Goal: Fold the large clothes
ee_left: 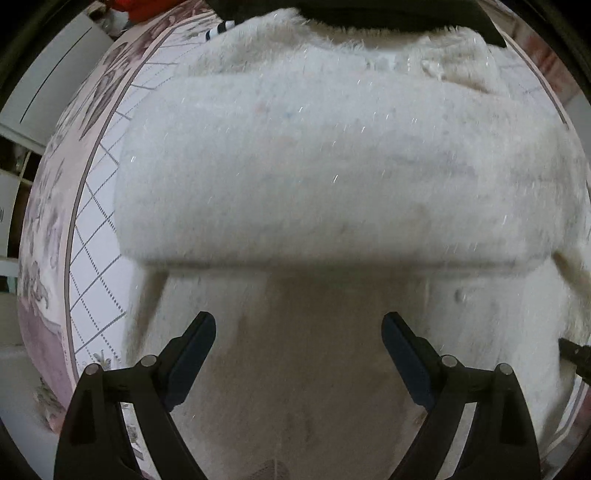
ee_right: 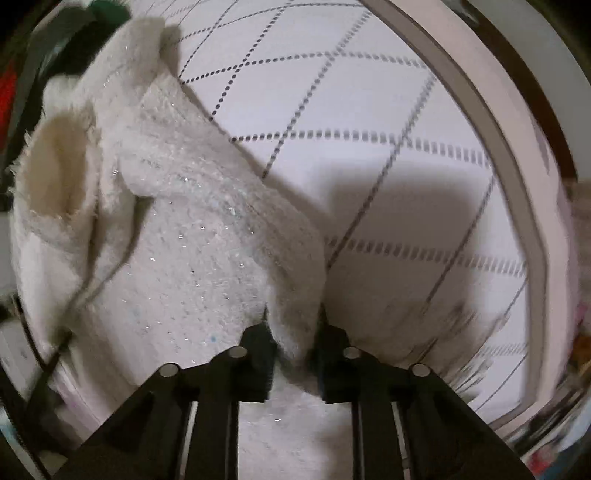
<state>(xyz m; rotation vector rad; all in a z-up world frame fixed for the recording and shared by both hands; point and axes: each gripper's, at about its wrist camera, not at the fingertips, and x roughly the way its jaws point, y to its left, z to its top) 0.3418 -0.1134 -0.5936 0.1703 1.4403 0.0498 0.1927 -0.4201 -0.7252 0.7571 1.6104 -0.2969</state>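
Fluffy white garment (ee_left: 332,166) runs off the left wrist frame on the right and bottom, and a dark item (ee_left: 388,14) covers its far edge. Its pinched edge (ee_right: 295,332) is hidden between the right gripper (ee_right: 294,332) fingers. Bedspread (ee_right: 388,147) lower right is motion-smeared. Red thing (ee_left: 147,9) at the top is cropped, unidentifiable.

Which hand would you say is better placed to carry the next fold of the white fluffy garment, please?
Probably the right: the right gripper is already shut on an edge of the fluffy garment, while the left gripper hangs open above it, holding nothing.
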